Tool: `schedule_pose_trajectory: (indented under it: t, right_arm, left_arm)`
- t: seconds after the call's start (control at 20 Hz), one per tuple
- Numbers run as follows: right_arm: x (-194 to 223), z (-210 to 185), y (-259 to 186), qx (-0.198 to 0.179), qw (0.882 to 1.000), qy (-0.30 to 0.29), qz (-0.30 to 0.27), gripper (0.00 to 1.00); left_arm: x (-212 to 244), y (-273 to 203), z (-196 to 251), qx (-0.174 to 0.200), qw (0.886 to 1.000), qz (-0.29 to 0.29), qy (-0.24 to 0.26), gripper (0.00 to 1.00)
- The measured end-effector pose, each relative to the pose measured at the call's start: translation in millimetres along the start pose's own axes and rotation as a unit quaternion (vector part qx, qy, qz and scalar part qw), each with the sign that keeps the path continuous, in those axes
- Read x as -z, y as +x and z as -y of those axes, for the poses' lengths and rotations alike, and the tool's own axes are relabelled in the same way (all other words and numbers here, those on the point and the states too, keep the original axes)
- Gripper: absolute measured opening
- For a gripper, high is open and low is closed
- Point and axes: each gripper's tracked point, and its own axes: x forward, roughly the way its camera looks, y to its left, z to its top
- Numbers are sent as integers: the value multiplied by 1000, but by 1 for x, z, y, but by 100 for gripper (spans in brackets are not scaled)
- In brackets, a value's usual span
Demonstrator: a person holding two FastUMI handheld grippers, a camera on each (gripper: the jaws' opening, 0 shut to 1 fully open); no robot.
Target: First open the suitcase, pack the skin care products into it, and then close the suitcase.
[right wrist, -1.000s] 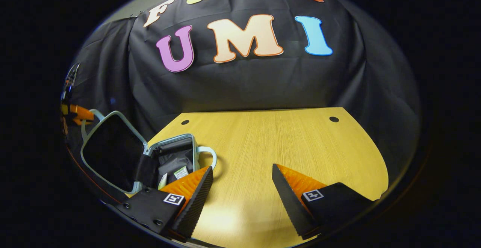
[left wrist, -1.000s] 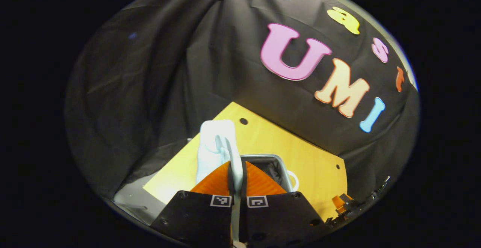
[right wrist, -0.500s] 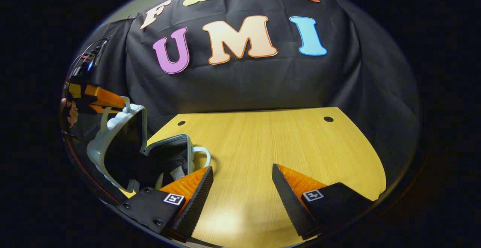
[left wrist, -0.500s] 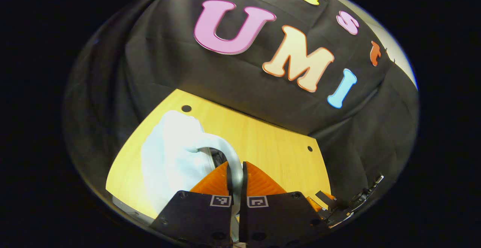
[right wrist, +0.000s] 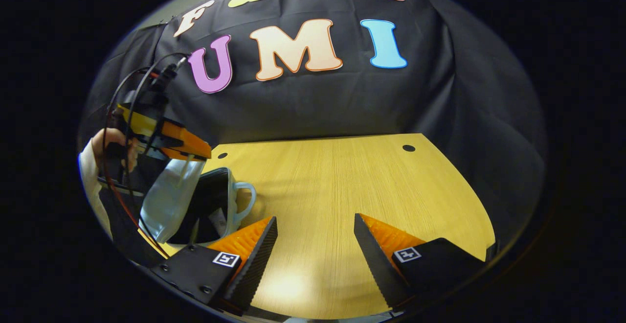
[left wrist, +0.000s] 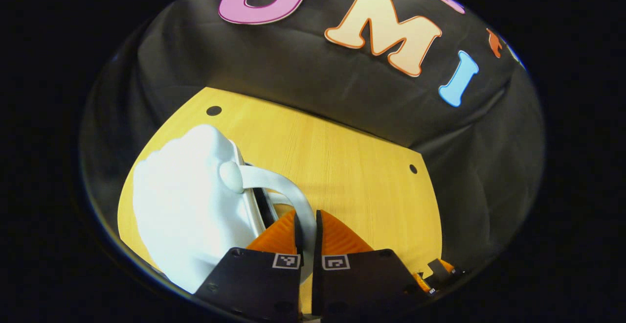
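Pale-blue suitcase lid (left wrist: 190, 205) should lower squarely onto its base; my left gripper (left wrist: 307, 225) pinches its handle (left wrist: 283, 186), right gripper (right wrist: 315, 244) gapes wide over tabletop (right wrist: 352, 191)

My left gripper (left wrist: 306, 225) pinches the lid handle (left wrist: 274, 186) between its fingers; the suitcase lid (left wrist: 190, 200) lies to their left, above the table (left wrist: 352, 166). In the right gripper view, the suitcase (right wrist: 215, 205) sits at the table's left edge, lid tilted over its base, under the left gripper. My right gripper (right wrist: 315, 230) hovers before the suitcase, to its right.
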Motion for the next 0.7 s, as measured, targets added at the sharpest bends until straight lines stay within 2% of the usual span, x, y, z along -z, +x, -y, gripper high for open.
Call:
schedule_pose_trajectory:
  t: [0.3,0.5,0.6,0.65,0.7]
  right_arm:
    - [5,20,-10,19,1000,15,-1,98]
    - [2,30,-11,28,999,31,2,98]
    - [2,34,-16,30,999,32,4,98]
    - [4,37,-19,32,999,29,4,98]
    - [5,39,-21,33,999,26,3,98]
  left_arm:
    - [40,56,-2,-32,998,-57,25,5]
    - [57,72,-3,-41,995,-82,28,8]
    - [60,79,-3,-44,995,-86,36,16]
    - [61,77,-3,-41,995,-85,36,16]
    - [58,76,0,-36,996,-78,36,22]
